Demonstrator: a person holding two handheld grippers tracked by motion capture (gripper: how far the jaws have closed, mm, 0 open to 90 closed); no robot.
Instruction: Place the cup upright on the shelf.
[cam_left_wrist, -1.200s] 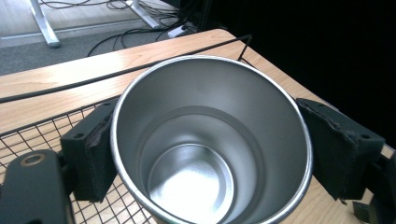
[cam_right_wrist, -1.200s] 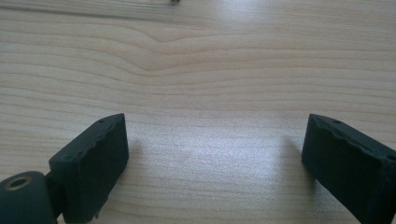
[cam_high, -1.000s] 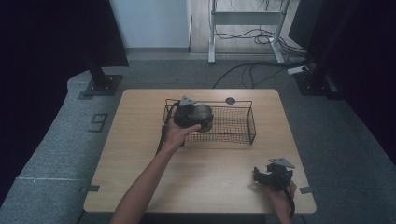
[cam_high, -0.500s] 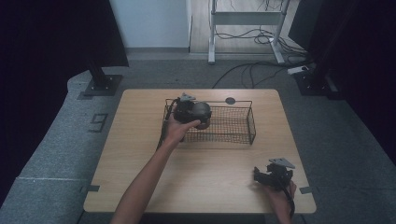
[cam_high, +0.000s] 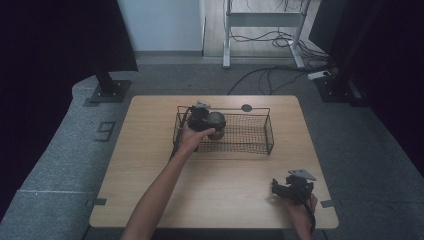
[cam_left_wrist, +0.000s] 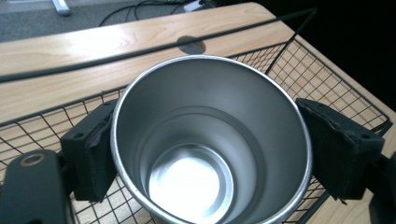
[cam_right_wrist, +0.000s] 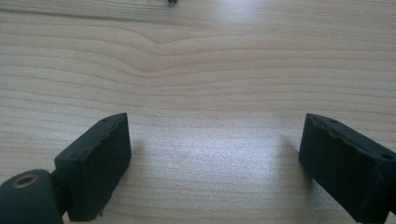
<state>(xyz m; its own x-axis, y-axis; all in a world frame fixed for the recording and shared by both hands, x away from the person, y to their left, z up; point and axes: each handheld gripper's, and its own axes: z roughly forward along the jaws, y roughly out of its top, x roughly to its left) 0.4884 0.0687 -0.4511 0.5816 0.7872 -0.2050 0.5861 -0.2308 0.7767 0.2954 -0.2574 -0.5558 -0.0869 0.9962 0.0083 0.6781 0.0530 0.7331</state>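
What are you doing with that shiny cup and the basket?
A person holds a pair of tongs in each hand at a wooden table. The left tongs are clamped on the sides of a steel cup, open end towards the camera, at the left end of a black wire basket. From these views I cannot tell whether the cup is going in or coming out. The right tongs sit open and empty over the table's near right corner.

- Grey carpet floor (cam_high: 60, 165) surrounds the wooden worktop (cam_high: 150, 150).
- Beyond the worktop: pale wall (cam_high: 160, 25), metal desk frame (cam_high: 265, 20), loose cables (cam_high: 270, 75).
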